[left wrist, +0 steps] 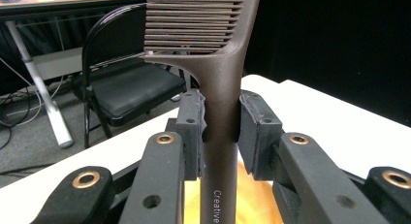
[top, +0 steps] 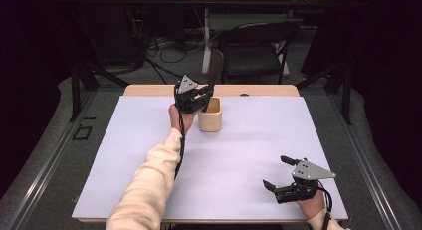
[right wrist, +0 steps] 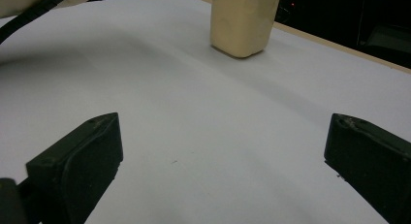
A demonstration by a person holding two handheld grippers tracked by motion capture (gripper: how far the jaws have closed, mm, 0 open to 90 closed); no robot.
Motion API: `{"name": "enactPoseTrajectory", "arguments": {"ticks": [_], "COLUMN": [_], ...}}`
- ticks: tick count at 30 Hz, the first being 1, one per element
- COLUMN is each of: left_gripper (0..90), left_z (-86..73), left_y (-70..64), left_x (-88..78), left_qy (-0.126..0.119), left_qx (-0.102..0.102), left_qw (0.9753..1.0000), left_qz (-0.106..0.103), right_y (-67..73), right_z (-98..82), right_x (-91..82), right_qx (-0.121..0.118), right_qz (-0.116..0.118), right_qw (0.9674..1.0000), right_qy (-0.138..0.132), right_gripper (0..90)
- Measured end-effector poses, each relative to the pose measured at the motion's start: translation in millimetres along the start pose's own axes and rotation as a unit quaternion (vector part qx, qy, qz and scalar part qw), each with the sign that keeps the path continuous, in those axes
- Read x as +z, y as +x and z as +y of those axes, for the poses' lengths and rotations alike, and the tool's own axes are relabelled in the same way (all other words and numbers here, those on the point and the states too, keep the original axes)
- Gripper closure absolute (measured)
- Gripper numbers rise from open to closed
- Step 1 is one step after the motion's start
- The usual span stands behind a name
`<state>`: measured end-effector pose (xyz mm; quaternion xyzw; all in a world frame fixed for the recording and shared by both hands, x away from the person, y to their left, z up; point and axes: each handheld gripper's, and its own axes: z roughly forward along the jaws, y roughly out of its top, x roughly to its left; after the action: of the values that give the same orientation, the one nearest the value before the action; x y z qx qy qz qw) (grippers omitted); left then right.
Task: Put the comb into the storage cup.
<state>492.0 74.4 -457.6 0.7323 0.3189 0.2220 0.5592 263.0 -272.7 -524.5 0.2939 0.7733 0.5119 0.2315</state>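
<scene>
Gripping a brown comb (left wrist: pixel 220 88) by its handle, the left tool (top: pixel 191 98) hovers at the far side of the desk (top: pixel 149 140), right at the open cup (top: pixel 210 115). In the left gripper view its pads (left wrist: pixel 191 122) press on the handle from both sides, the teeth pointing up and away from the jaws, and a yellowish surface, likely the cup's inside, shows just below the handle. So the comb's long axis runs roughly upright, handle end down, and that end seems to sit over or just within the cup's mouth; how deep it is I cannot tell. The move ahead looks like a straight lowering along that axis, keeping the handle clear of the rim, then letting go.

The right tool (top: pixel 288 182) rests near the front right corner of the desk, jaws spread wide with nothing between them, well apart from the cup. The left hand is the one placed for the job.
</scene>
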Motion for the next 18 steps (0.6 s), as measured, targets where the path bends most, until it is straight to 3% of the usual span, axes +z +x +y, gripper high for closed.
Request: {"name": "enactPoseTrajectory", "arguments": {"ticks": [10,18], "left_gripper": [72.5,72.5], "left_z": [-8.0,-12.8], "left_y": [-0.4,1.7], "left_x": [2.7,2.8], "left_qy": [0.006,0.01], "left_qx": [-0.003,-0.005], "left_qw": [0.9999,0.9999], "left_qz": [-0.01,-0.004], "right_y": [-0.2,0.1], "right_z": [-0.1,-0.1], "right_x": [-0.6,0.2], "right_qx": [0.0,0.002], "right_qz": [0.0,0.0], "right_qw": [1.0,1.0], "right_qy": [0.0,0.002], "right_gripper": [0.0,0.0]}}
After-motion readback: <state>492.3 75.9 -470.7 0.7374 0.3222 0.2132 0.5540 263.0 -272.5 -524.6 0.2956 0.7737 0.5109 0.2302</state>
